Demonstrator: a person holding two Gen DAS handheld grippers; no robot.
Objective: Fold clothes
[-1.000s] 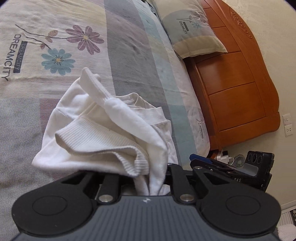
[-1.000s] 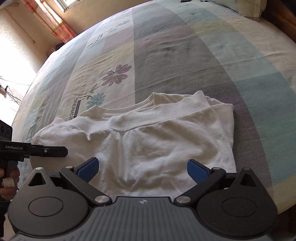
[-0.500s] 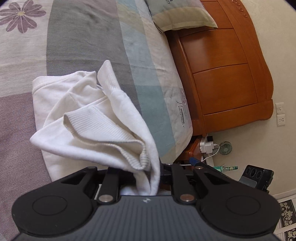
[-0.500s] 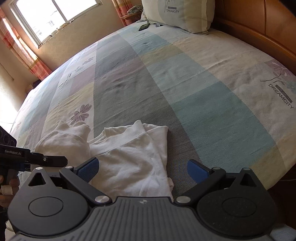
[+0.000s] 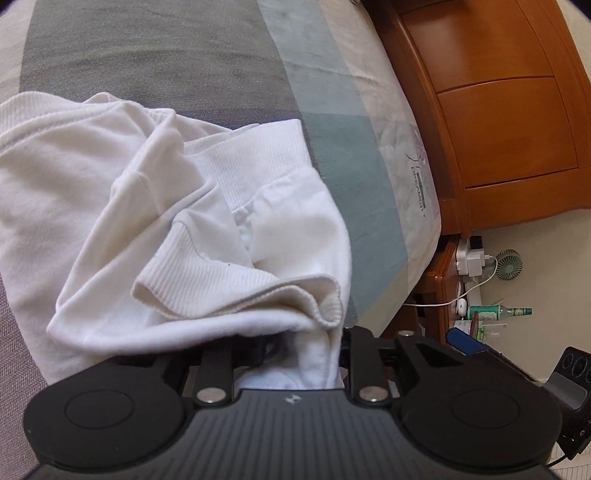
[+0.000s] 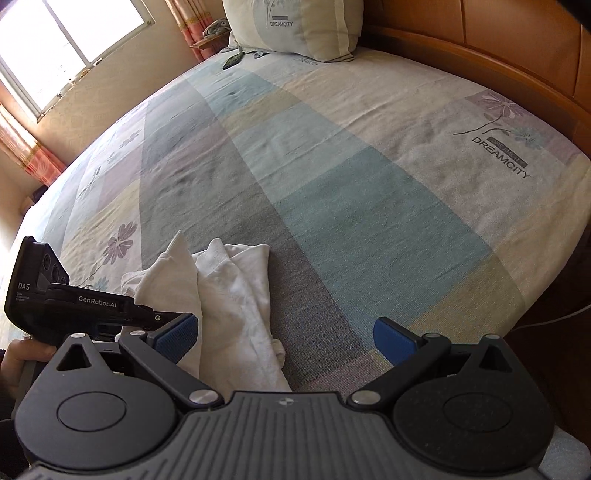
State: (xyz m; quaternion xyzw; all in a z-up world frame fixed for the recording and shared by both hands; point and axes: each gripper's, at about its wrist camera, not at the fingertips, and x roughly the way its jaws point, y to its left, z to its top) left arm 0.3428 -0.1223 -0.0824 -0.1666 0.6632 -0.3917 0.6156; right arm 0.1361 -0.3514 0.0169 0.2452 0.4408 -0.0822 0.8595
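Left wrist view: patchwork bed, wooden headboard, fan on floor. Left gripper jaws clamp bunched white sweatshirt, now lifted nearer bed edge.

Right wrist view: pillow, window. Right gripper jaws wide, empty; sweatshirt narrower than before.

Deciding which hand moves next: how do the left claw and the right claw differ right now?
The left claw is shut on the white sweatshirt, bunched fabric running between its fingers; the right claw is open and holds nothing. The left claw's pads are buried in cloth, while the right claw's blue pads show clearly, spread wide over the bedspread. Both point at the same sweatshirt near the bed's edge.
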